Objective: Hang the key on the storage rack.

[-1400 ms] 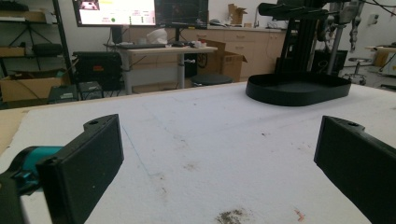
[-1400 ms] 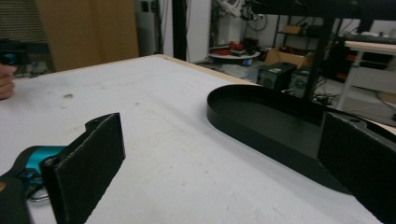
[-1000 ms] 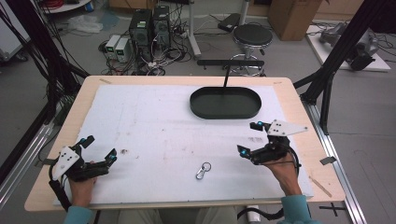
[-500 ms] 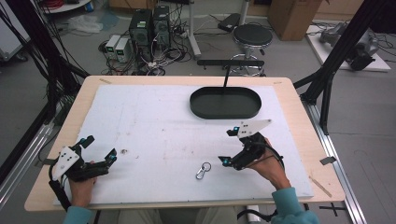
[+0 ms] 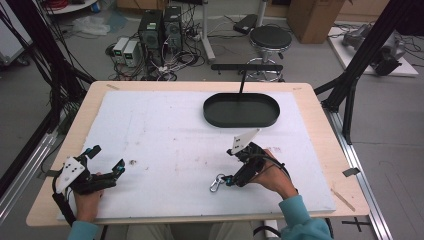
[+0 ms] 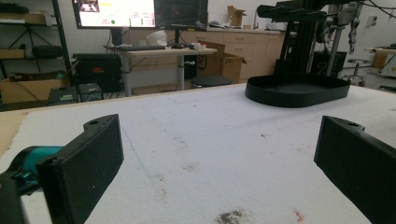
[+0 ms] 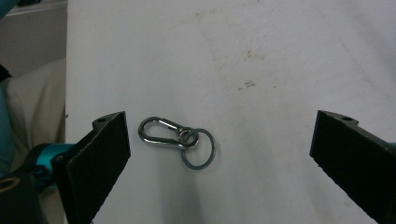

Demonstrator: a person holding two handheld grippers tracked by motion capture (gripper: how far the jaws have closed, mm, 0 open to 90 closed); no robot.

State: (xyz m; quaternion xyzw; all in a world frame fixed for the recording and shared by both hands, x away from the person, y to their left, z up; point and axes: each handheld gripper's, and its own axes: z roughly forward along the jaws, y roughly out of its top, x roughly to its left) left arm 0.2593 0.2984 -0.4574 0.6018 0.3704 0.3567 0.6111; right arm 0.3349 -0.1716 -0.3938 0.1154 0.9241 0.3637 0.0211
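A small metal carabiner with a key ring (image 7: 175, 140) lies flat on the white mat near the table's front edge, and it also shows as the carabiner (image 5: 216, 183) in the high view. My right gripper (image 5: 228, 167) hangs just right of it and points down at it. In the right gripper view, the right gripper (image 7: 222, 121) is open wide, with the carabiner nearer its left jaw and not touching either jaw. My left gripper (image 5: 107, 160) rests at the front left corner. In its own view the left gripper (image 6: 219, 123) is open with bare mat between the jaws.
A black oval tray (image 5: 241, 111) sits at the back right of the white mat (image 5: 165, 130), and the tray (image 6: 296, 88) also appears far ahead in the left gripper view. Beyond the table stand a stool (image 5: 270, 37), computer boxes and cables.
My right gripper has moved left and toward the front edge, tilting down over the carabiner. The left gripper has stayed put.
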